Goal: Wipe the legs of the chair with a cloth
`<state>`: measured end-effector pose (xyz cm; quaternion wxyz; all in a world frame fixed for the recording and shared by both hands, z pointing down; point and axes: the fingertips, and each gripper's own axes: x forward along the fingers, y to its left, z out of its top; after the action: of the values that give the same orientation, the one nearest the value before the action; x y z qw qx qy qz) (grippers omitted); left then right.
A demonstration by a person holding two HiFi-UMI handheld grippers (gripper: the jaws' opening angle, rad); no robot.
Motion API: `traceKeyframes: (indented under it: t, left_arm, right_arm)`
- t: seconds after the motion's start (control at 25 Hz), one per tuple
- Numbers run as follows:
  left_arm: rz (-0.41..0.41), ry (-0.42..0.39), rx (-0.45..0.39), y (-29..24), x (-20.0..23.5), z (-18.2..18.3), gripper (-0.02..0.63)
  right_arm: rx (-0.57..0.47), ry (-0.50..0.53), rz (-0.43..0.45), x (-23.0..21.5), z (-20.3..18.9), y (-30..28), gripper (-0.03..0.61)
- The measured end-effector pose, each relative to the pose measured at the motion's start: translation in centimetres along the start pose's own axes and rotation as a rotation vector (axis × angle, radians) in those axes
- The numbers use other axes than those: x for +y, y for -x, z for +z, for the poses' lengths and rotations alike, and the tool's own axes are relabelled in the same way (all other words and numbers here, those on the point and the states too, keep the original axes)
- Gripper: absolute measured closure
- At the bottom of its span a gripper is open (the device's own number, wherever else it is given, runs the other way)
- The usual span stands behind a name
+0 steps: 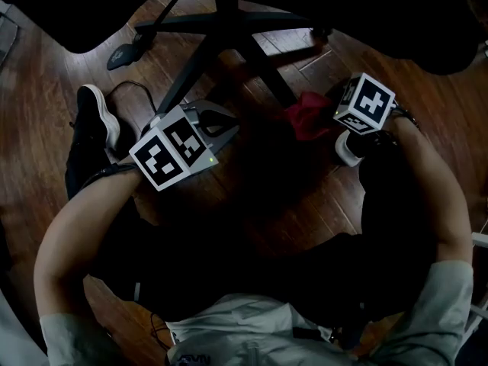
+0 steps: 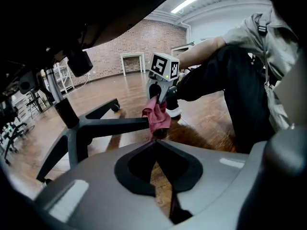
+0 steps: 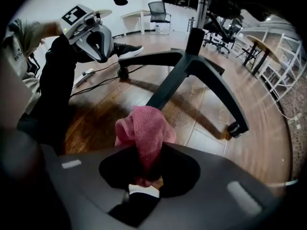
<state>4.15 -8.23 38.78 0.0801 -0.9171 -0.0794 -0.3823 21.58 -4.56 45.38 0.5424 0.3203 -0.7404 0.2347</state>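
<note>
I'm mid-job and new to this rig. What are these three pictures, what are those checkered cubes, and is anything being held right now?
There is no robot here: a person holds a two-jaw gripper in each hand, and the marker cubes are part of those grippers. The head view looks down from the person's head; the other two views ride on the grippers themselves. On the wooden floor stands the chair base with its black legs. The right gripper is shut on a red cloth, close to one leg. The left gripper is shut and empty.
</note>
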Motion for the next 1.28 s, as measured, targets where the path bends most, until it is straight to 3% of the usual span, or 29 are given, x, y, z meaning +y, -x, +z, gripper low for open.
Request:
traceKeyframes:
  t: [0.16,0.36,0.44,0.52,0.6,0.72,0.84,0.92,1.12,1.28]
  left_arm:
    - [0.007,0.003,-0.01,0.9,-0.5,0.1,0.607]
    - [0.014,-0.009,-0.033,2.9,-0.1,0.5,0.606]
    - [0.021,-0.017,-0.046,3.6,0.0,0.8,0.606]
    - [0.026,-0.031,-0.053,4.2,0.3,1.2,0.606]
    - [0.031,-0.028,-0.067,4.8,0.4,1.6,0.606]
    - [0.037,-0.025,-0.087,5.1,0.4,1.8,0.606]
    - [0.034,-0.035,-0.091,5.1,0.5,1.7,0.606]
    - [0.033,-0.041,-0.086,5.3,0.4,1.6,0.606]
    - [0.034,-0.04,-0.092,6.2,0.0,2.2,0.606]
    - [0.019,-0.034,-0.088,6.2,0.0,2.1,0.606]
  right_arm:
    - [-0.08,-0.003,-0.079,0.3,0.9,4.4,0.486]
    - [-0.26,-0.076,-0.254,4.6,6.3,13.1,0.486]
    - [-0.386,-0.165,-0.273,8.3,8.1,14.7,0.486]
    - [-0.511,-0.309,-0.27,12.0,9.0,14.3,0.486]
    - [-0.571,-0.472,-0.256,15.1,8.8,11.7,0.486]
    - [-0.505,-0.663,-0.244,18.6,6.6,4.0,0.486]
    - [-0.279,-0.653,-0.269,20.4,3.9,-4.3,0.488]
    - [-0.193,-0.636,-0.266,20.6,3.4,-7.5,0.488]
    - [-0.179,-0.734,-0.174,21.4,3.5,-10.0,0.467]
    - [-0.244,-0.735,-0.104,22.6,5.0,-6.8,0.371]
